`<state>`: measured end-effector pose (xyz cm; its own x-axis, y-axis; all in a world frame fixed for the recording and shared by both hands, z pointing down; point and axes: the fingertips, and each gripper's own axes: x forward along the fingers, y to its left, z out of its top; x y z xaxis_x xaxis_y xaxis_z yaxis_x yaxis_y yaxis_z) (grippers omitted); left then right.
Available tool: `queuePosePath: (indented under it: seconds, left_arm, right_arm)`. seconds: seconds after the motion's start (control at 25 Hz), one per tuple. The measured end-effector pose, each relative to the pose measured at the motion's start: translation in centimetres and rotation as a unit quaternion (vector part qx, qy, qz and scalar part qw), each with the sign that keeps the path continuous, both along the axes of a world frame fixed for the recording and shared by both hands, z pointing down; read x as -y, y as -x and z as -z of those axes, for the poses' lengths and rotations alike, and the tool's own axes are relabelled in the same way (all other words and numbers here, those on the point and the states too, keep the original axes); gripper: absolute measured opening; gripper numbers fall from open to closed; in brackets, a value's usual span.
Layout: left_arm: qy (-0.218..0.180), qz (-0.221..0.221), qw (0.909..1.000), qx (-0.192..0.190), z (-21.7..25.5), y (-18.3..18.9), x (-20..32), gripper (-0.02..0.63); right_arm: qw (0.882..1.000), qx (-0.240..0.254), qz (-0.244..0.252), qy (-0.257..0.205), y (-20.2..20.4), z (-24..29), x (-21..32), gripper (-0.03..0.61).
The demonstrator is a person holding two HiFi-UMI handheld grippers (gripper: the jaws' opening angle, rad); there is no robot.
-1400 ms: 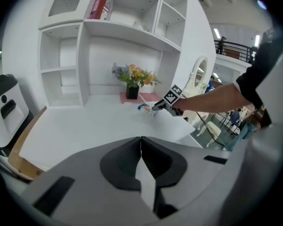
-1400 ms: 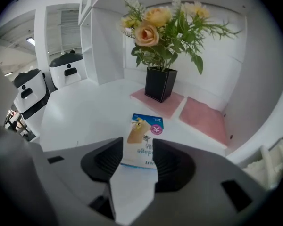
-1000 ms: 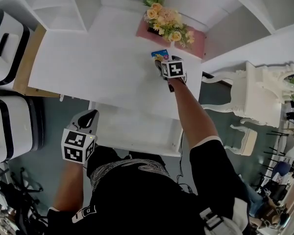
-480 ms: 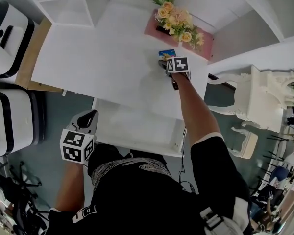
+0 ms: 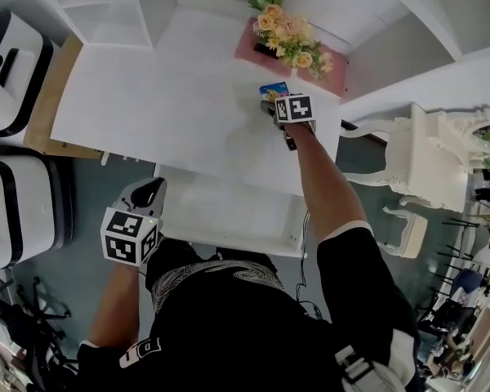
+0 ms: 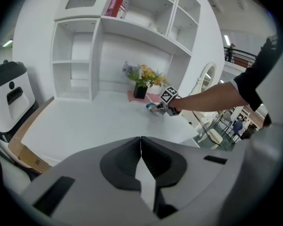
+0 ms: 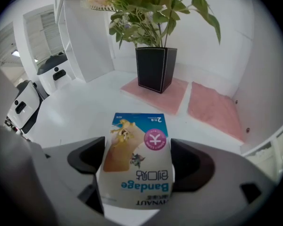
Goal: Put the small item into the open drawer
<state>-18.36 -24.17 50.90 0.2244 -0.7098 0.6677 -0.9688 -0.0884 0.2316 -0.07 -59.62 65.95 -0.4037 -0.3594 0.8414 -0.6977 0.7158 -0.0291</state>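
Observation:
A small bandage box (image 7: 137,140), blue on top with a cartoon print, lies flat on the white desk (image 5: 163,104) near the flower pot. My right gripper (image 7: 139,158) straddles the box with its jaws wide open. They have just been opening, and the box lies between the pads on the desk. From the head view the box (image 5: 272,88) peeks out just beyond the right gripper (image 5: 274,102). The open white drawer (image 5: 229,215) sticks out from under the desk's near edge. My left gripper (image 5: 150,191) hangs shut beside the drawer's left end, holding nothing (image 6: 141,159).
A black pot of yellow flowers (image 5: 287,43) stands on pink mats (image 7: 212,105) just behind the box. White shelving rises at the back of the desk. White bins (image 5: 12,72) stand at the left, and an ornate white chair (image 5: 425,170) at the right.
The head camera has shifted a little. The right gripper stays over the box and the left gripper stays by the drawer.

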Motion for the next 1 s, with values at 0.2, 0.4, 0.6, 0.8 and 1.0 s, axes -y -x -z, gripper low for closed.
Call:
queuePosePath:
  seconds: [0.2,0.4,0.6,0.8,1.0]
  left_arm:
    - [-0.011,-0.023,0.9997,0.000,0.5,-0.5,0.7,0.015]
    - [-0.027,-0.042,0.9988,-0.001,1.5,-1.4,1.3,0.015]
    - [-0.032,-0.061,0.9976,-0.009,1.8,-2.8,0.9,0.015]
    - [-0.030,-0.077,0.9964,-0.015,1.6,-4.0,0.0,0.015]
    - [-0.036,-0.093,0.9949,-0.012,1.5,-4.9,-0.5,0.015]
  right_arm:
    - [1.000,0.005,0.002,-0.014,-0.3,2.0,-1.3,0.428]
    - [0.999,0.030,-0.001,-0.023,-0.8,4.5,-3.4,0.428]
    - [0.997,0.063,-0.008,-0.032,-1.3,7.0,-5.8,0.428]
    - [0.990,0.132,-0.047,-0.023,-1.6,9.6,-7.9,0.428]
    - [0.974,0.208,-0.087,-0.010,-2.5,12.4,-11.1,0.428]
